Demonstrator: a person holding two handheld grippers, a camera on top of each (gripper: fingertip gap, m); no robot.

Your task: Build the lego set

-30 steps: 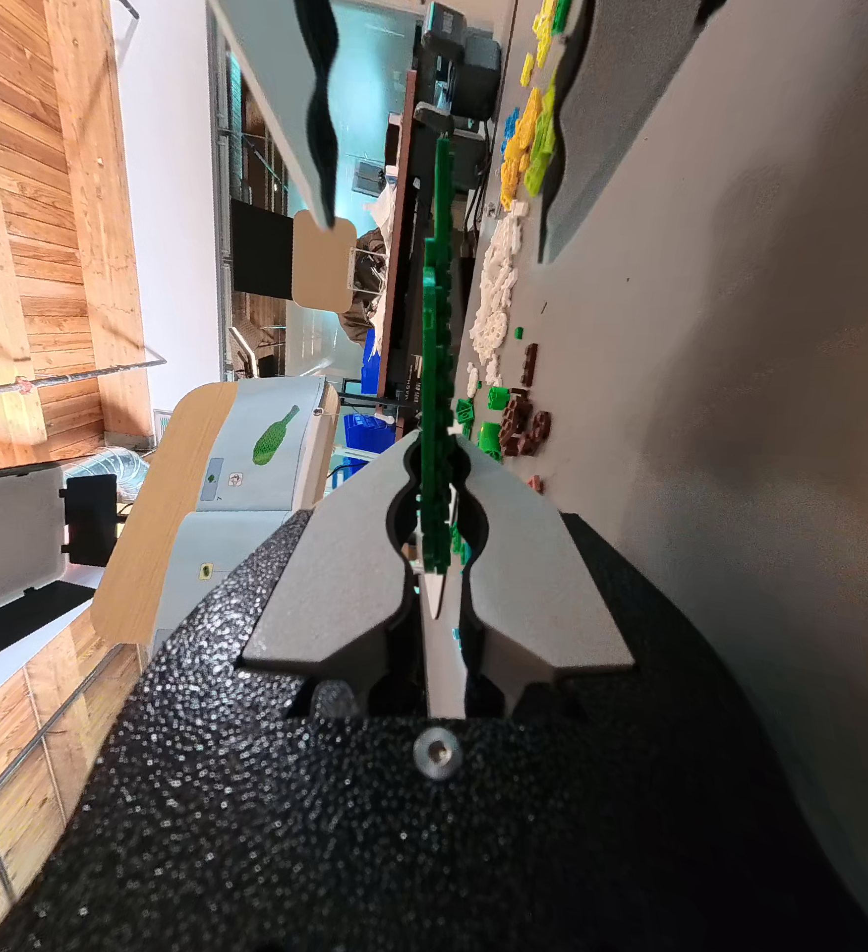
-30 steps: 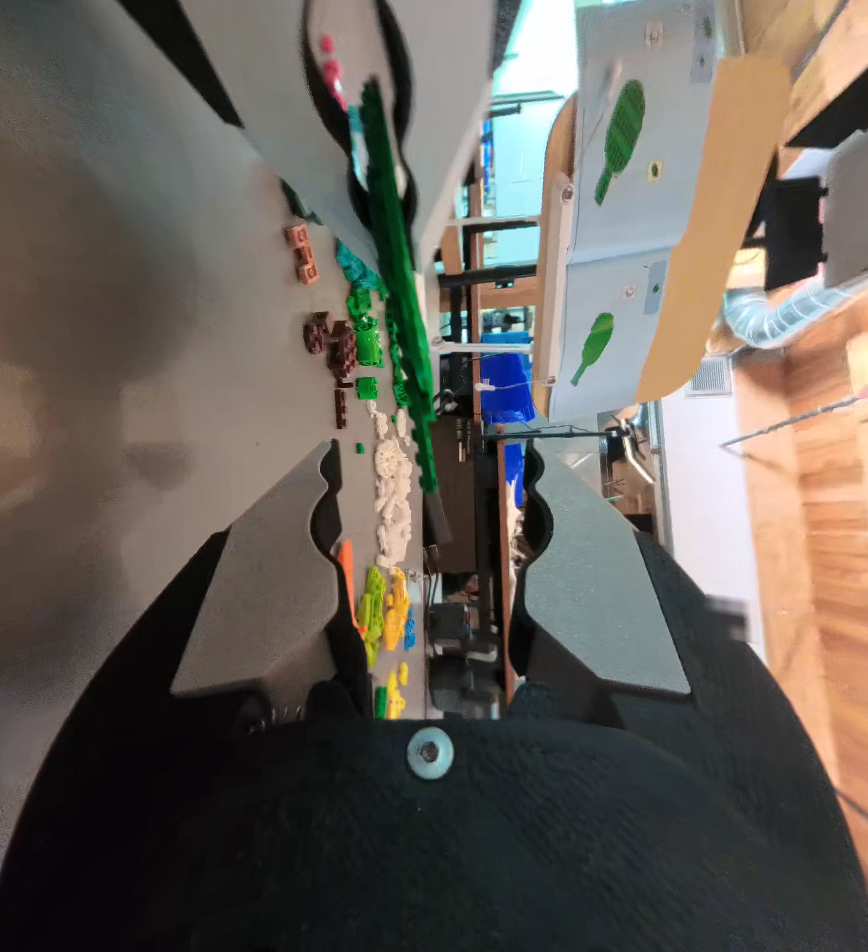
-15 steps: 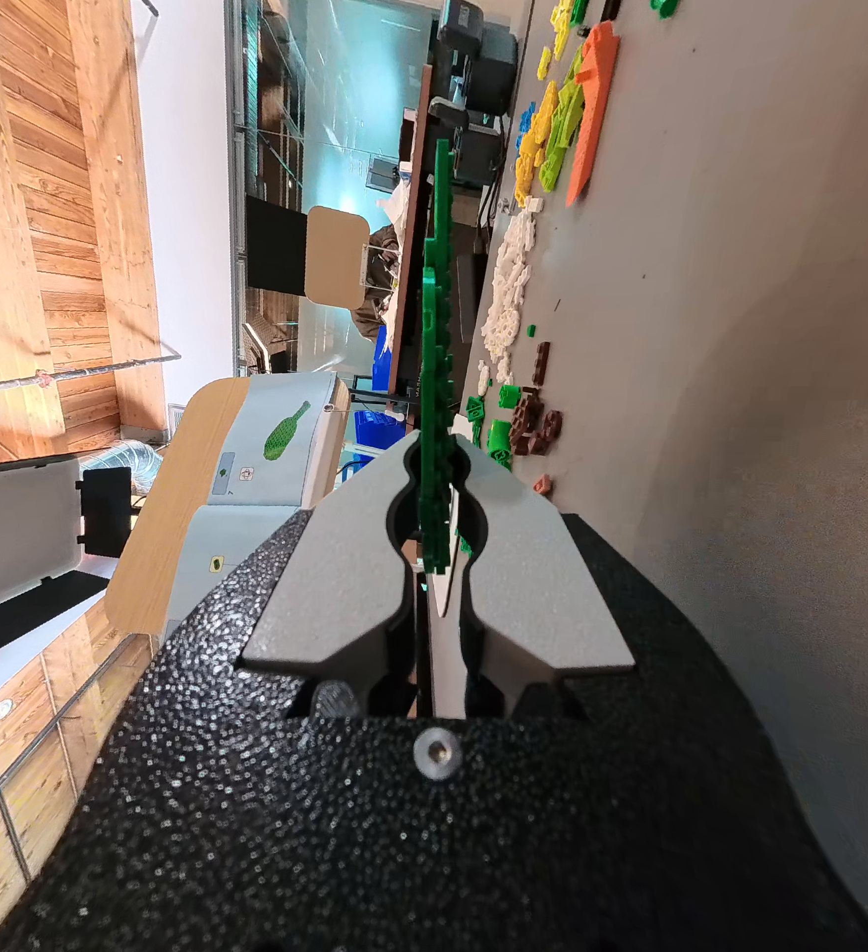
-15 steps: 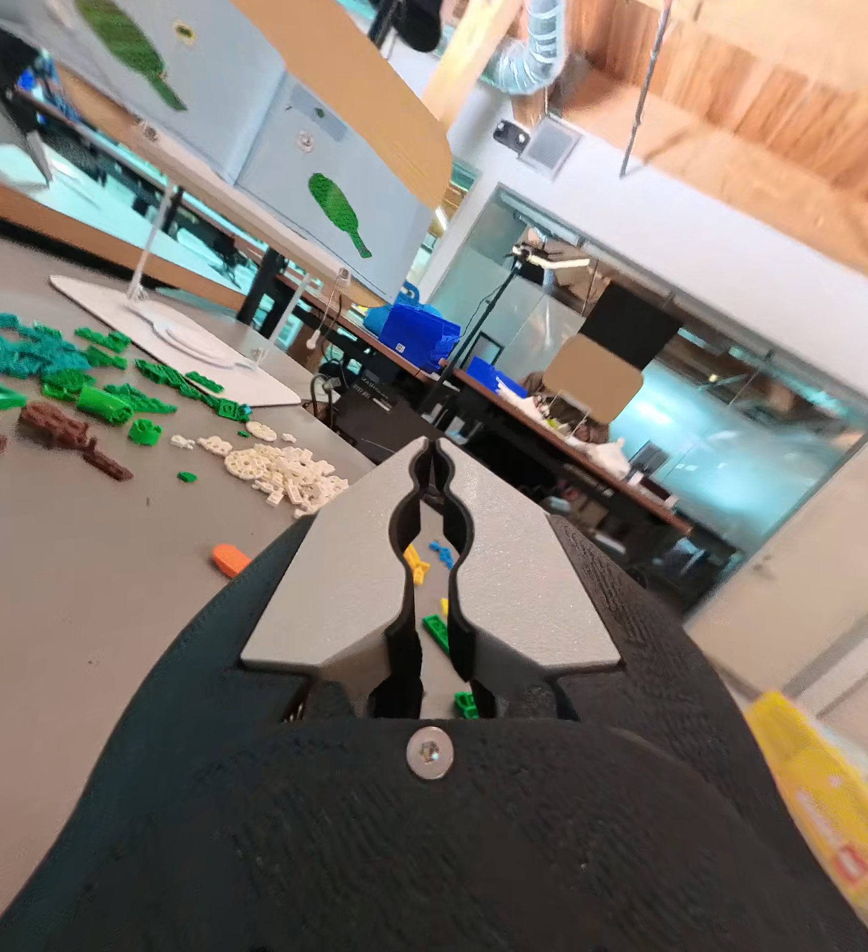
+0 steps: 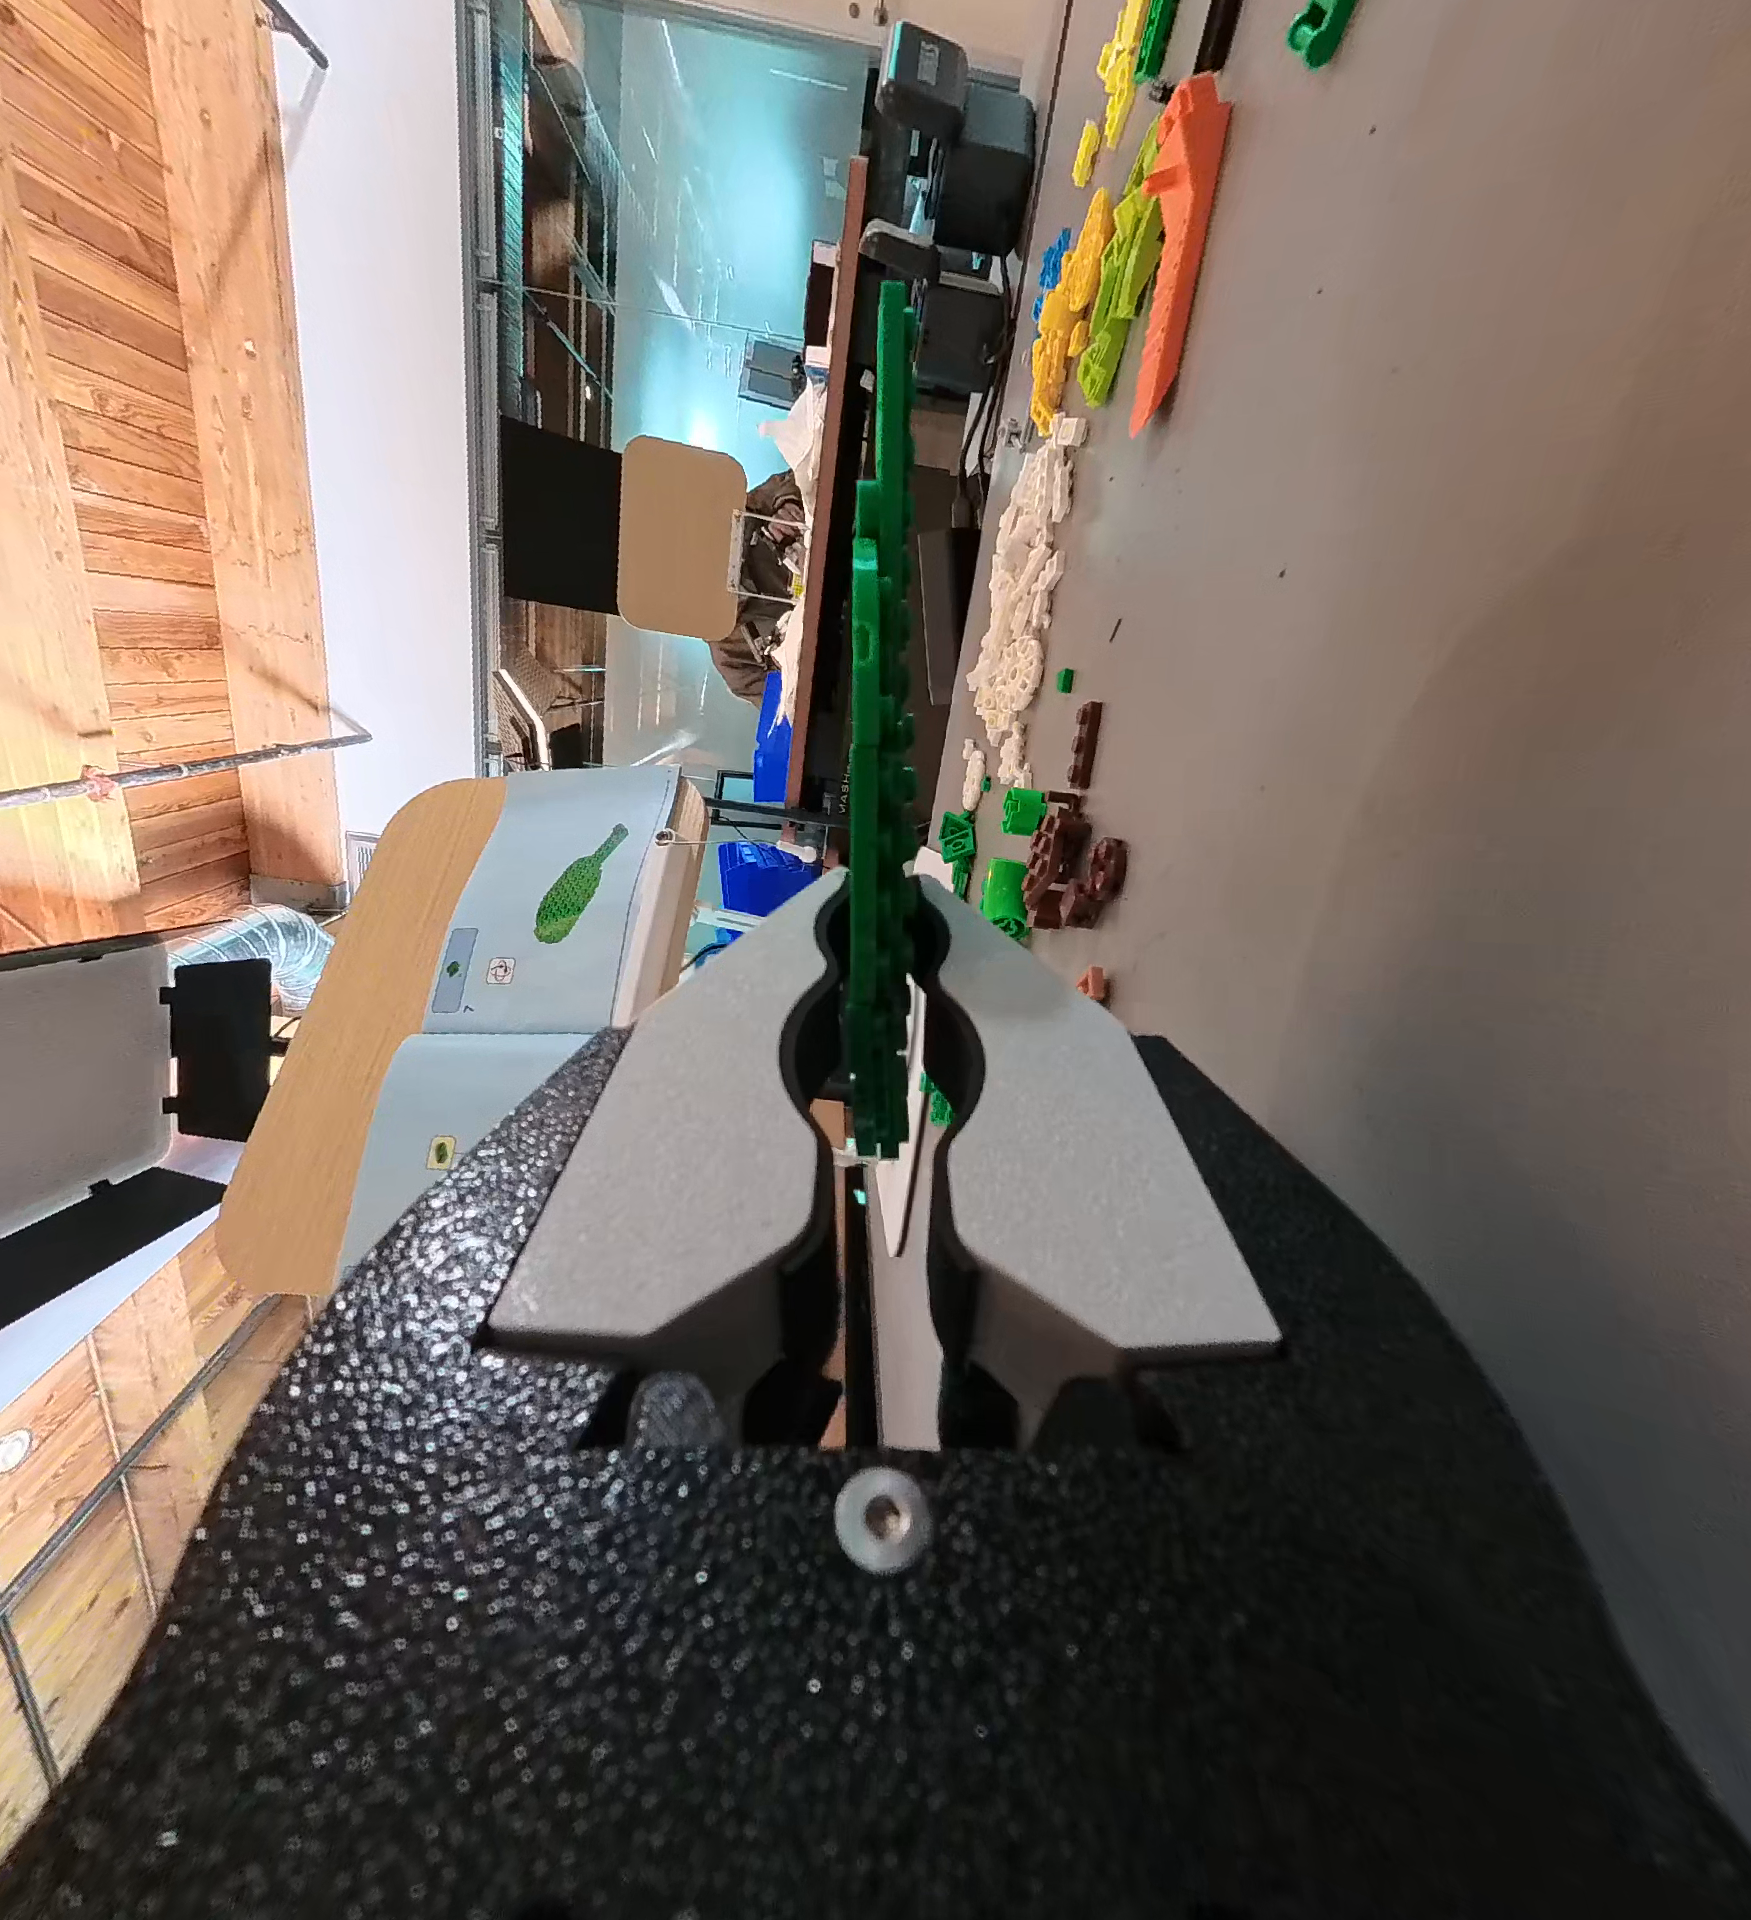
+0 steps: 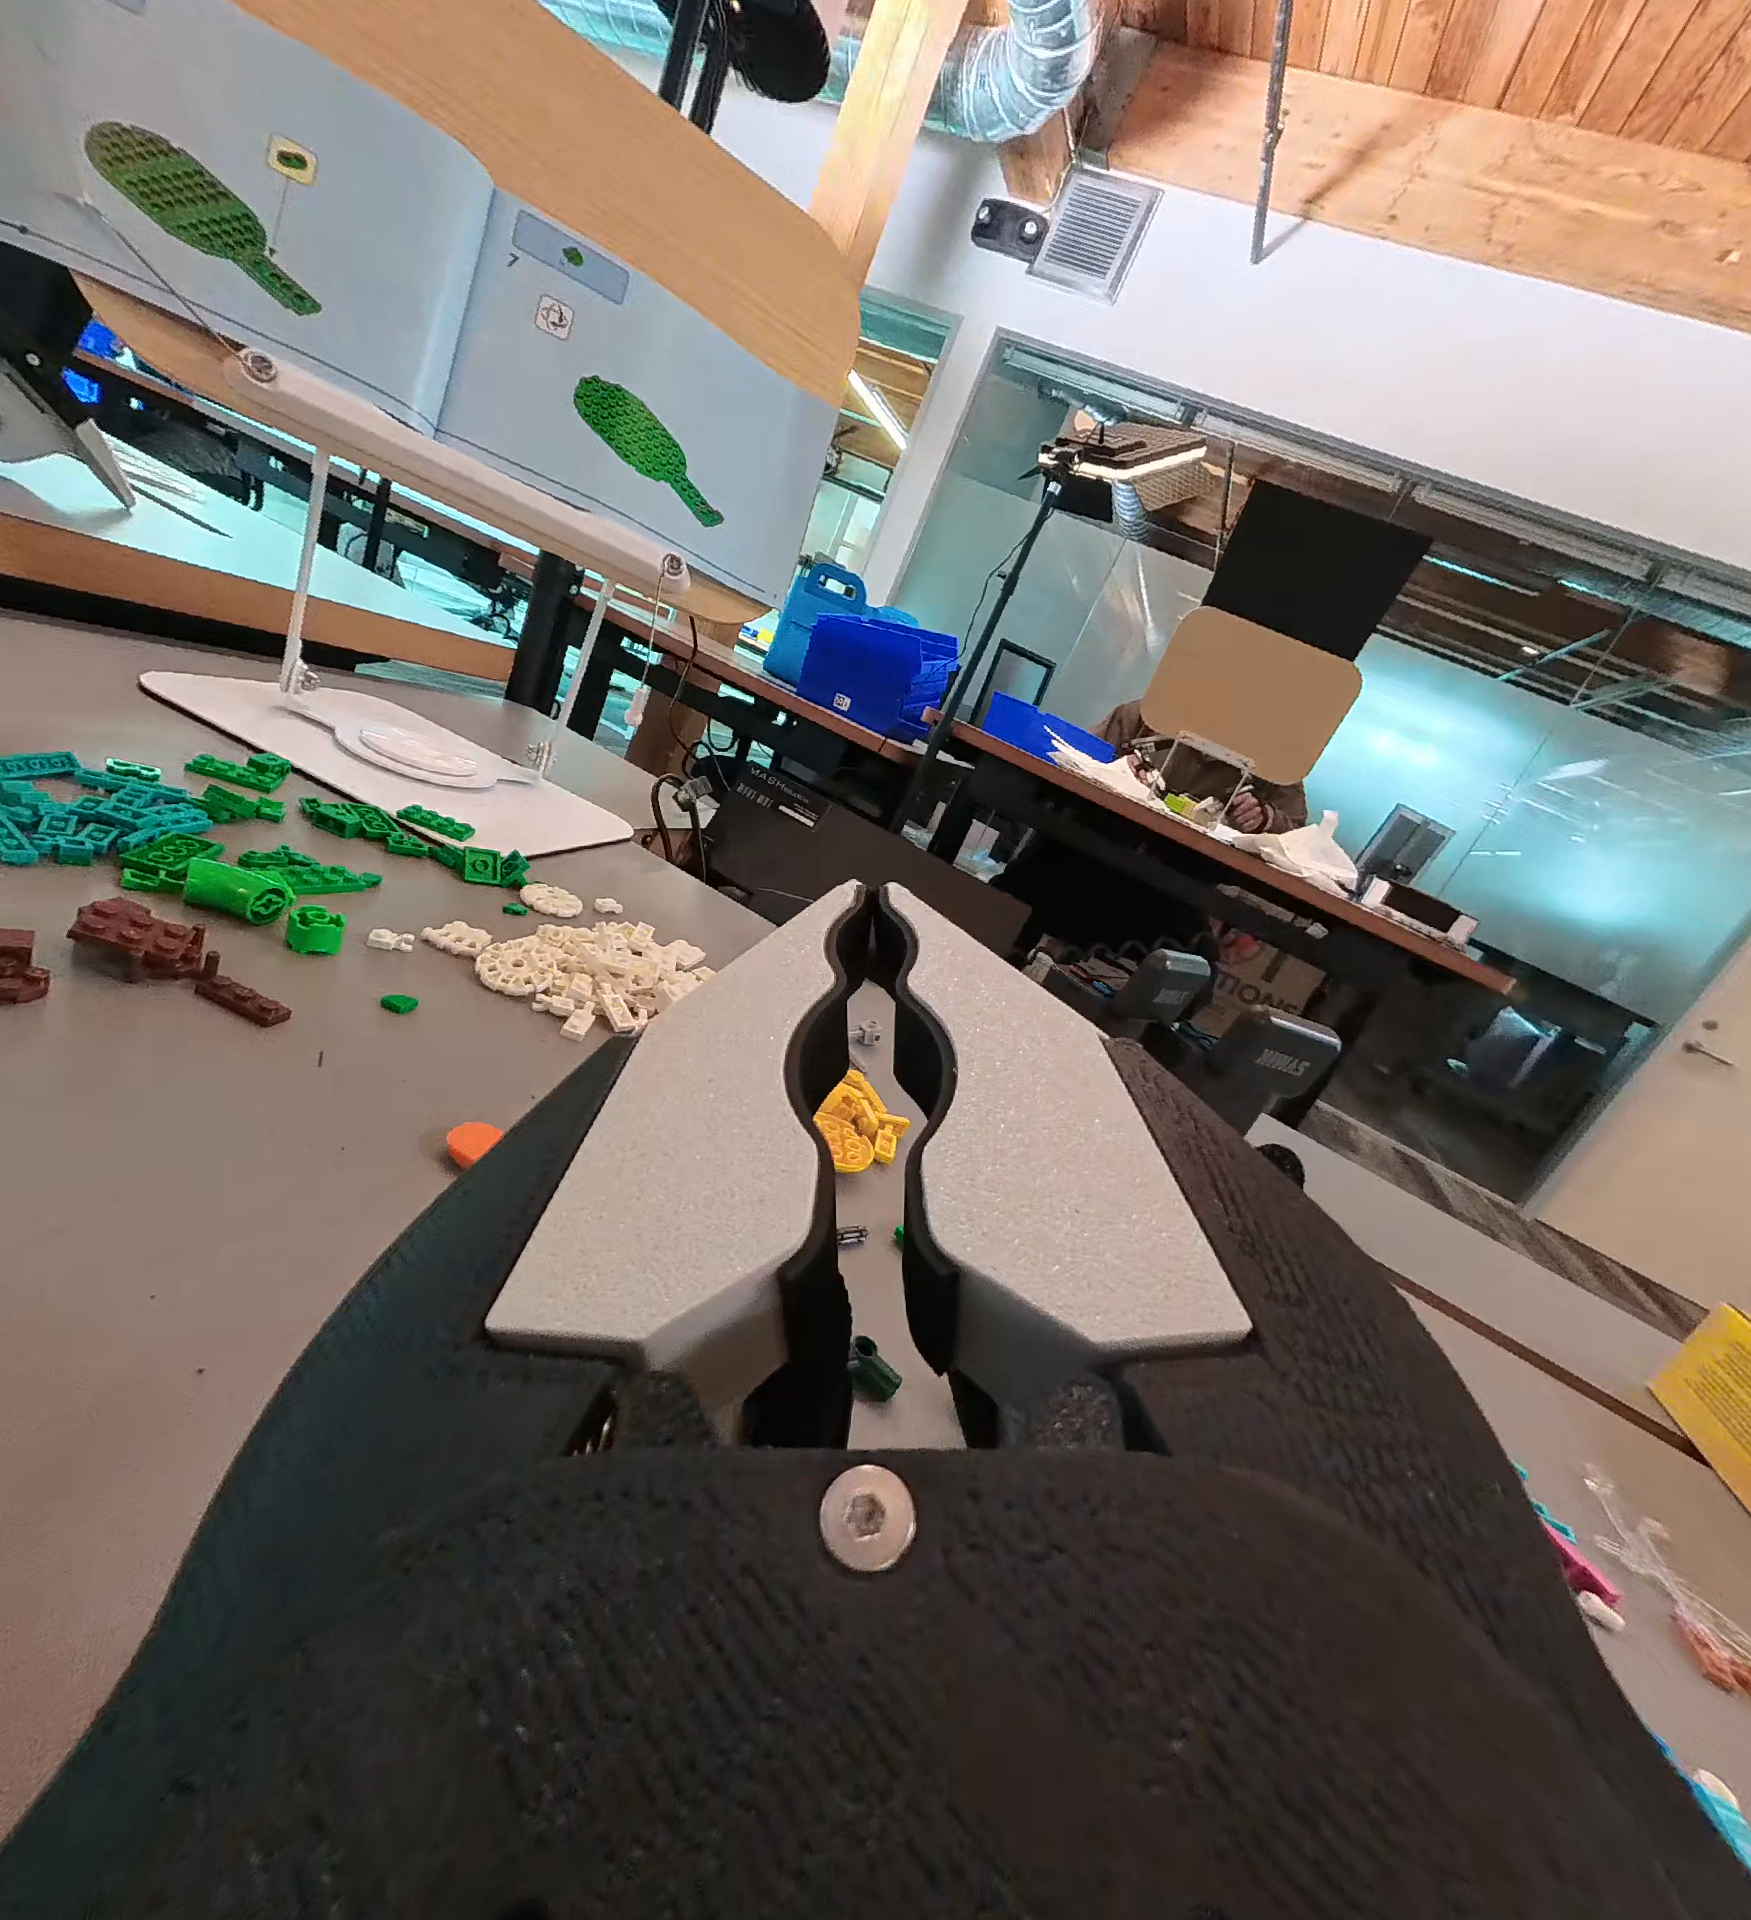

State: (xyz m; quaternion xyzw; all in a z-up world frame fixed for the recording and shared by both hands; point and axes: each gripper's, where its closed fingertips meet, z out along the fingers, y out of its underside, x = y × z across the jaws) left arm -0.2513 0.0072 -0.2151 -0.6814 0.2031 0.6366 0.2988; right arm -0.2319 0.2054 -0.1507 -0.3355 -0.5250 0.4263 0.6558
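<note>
Left gripper (image 5: 877, 894) first: jaws nearly together, clamped on the edge of a green brick plate (image 5: 881, 665). Both grey fingers (image 5: 736, 1049) press on it, one from each side. The plate runs straight out past the fingertips, edge-on to the camera, its studs facing the grey table (image 5: 1473, 727). This gripper is rolled onto its side, so the table stands as a wall on the right of its view, with brown bricks (image 5: 1068, 873) and white pieces (image 5: 1027, 582) just beyond the tips and an orange plate (image 5: 1177, 239) farther off.

Over to the right gripper (image 6: 873, 902): jaws together, tips meeting on nothing. It sits level and low over the table, pointing toward the far edge. Through the hollow between its fingers, yellow pieces (image 6: 855, 1127) lie on the table below. To its left lie a white pile (image 6: 580, 961), then green bricks (image 6: 237, 888), brown ones (image 6: 138, 940) and teal ones (image 6: 50, 821), with an instruction booklet on a stand (image 6: 414, 312) behind them.
</note>
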